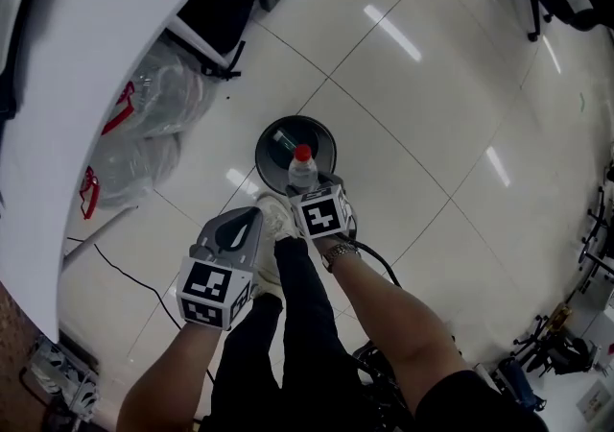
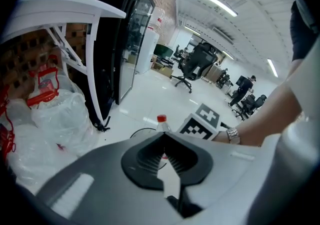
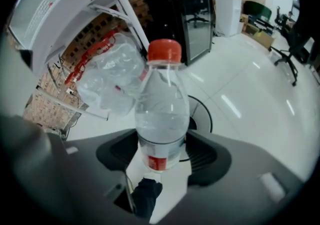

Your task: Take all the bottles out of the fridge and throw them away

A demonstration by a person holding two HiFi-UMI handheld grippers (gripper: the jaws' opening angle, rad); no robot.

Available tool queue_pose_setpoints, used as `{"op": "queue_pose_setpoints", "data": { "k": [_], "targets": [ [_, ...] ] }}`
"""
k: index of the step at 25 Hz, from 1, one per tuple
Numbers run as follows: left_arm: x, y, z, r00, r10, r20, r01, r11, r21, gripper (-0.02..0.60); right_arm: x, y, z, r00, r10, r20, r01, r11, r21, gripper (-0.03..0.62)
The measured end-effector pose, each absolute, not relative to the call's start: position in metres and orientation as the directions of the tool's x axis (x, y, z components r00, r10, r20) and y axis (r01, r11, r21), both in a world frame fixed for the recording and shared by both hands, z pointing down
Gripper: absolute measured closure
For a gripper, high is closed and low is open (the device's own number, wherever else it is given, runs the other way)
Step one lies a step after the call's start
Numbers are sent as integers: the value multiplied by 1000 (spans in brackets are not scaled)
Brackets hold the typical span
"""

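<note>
Disposal looks like the step in hand. The right gripper (image 1: 307,186) pinches a clear bottle (image 1: 301,171) with a red cap low on its body. The pads appear to lie against both sides of it. The bottle points cap-first down at the round black bin (image 1: 264,147) on the tiled floor and hangs over the bin's near edge, not yet inside. The left gripper (image 2: 162,136) hangs beside the person's leg with its jaws pressed together at the tips and nothing between them.

By my reckoning this bottle is out of the fridge (image 2: 125,34) and only the drop is left. Something small shows inside the bin, too unclear to name as another bottle. The fridge stands well apart, past the white desk (image 1: 86,56). Its glass front gives no clear look at the shelves, so I cannot tell how many bottles remain inside.
</note>
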State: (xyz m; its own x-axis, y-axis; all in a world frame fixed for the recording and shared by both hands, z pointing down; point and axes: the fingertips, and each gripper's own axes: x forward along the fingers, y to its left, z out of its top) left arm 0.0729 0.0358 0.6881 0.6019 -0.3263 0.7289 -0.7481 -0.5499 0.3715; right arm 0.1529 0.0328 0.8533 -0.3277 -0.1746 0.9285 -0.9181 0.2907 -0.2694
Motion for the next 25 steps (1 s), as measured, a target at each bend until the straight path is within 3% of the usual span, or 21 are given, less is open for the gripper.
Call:
{"op": "queue_pose_setpoints", "data": {
  "k": [14, 25],
  "targets": [
    [73, 42, 681, 592, -340, 730, -759, -540, 364, 578, 153, 42, 837, -349, -202, 915, -913, 293, -284, 295],
    [58, 42, 632, 570, -423, 704, -789, -521, 325, 578, 136, 45, 767, -398, -249, 883, -888, 349, -301, 295]
  ]
}}
